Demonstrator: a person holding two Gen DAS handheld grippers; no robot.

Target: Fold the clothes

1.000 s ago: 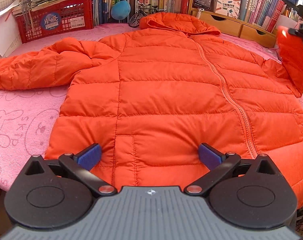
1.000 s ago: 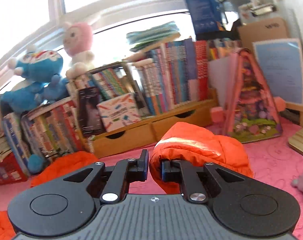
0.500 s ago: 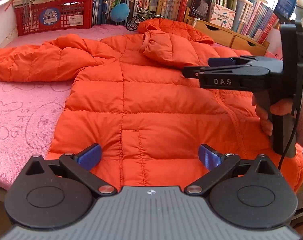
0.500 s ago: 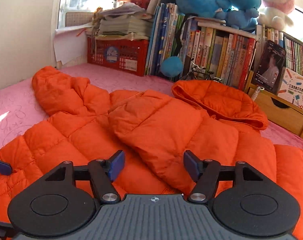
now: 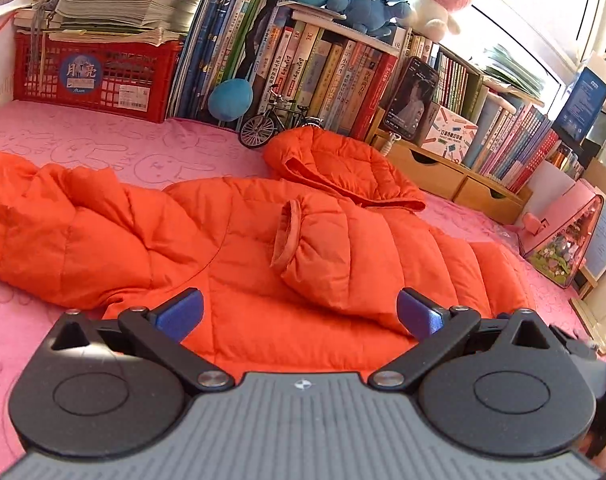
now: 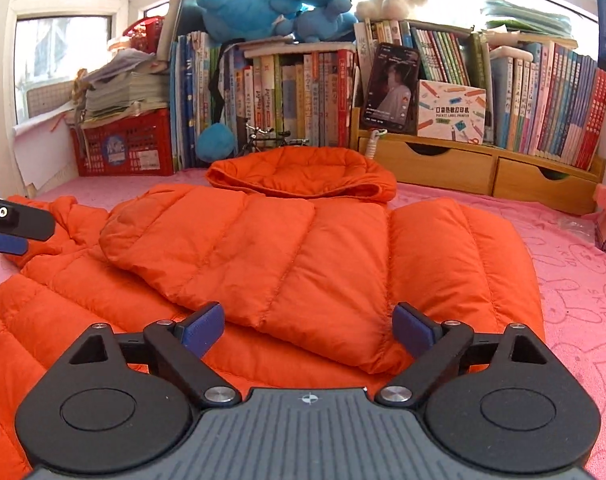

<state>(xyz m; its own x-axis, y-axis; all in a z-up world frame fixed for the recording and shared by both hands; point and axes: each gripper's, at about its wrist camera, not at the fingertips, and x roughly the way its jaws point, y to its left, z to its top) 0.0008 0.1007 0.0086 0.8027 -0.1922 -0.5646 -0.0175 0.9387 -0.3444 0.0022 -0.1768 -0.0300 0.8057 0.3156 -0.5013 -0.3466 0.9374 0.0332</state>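
An orange puffer jacket lies flat on the pink table cover, hood toward the books. Its right sleeve is folded across the chest, cuff pointing left. The other sleeve still stretches out to the left. My left gripper hangs open over the jacket's lower front, nothing between its blue pads. My right gripper is over the folded sleeve near the right side, its jaws opening wide and not pressing on the fabric. The left gripper's finger shows at the left edge of the right wrist view.
A red crate with stacked papers stands back left. A row of books, a toy bicycle, a blue ball and wooden drawers line the back. A pink toy house stands at the right.
My right gripper carried the right sleeve over the chest, let it go and opened wide. My left gripper moved up and turned, now looking further toward the hood.
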